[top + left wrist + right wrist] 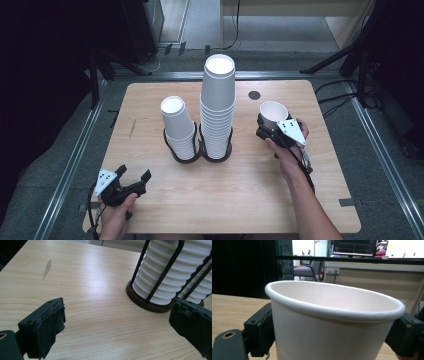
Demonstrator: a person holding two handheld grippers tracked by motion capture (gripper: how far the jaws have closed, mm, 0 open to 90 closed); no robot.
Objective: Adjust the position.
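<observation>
My right gripper [270,128] is shut on a single white paper cup [273,111], held upright over the right half of the wooden table [240,200]. In the right gripper view the cup [332,315] sits between both black jaws, rim tilted slightly. A tall stack of white cups [218,105] and a shorter stack [179,127] stand mid-table in a black wire holder [200,152]. My left gripper [134,173] rests open near the front left edge. Its jaws [120,315] stand wide apart with nothing between them, facing the shorter stack [165,277] and its brown base [147,305].
A dark round hole [254,95] marks the tabletop behind the held cup. A grey scuff [47,268] lies on the wood left of the stacks. Metal rails and cables run along the floor around the table.
</observation>
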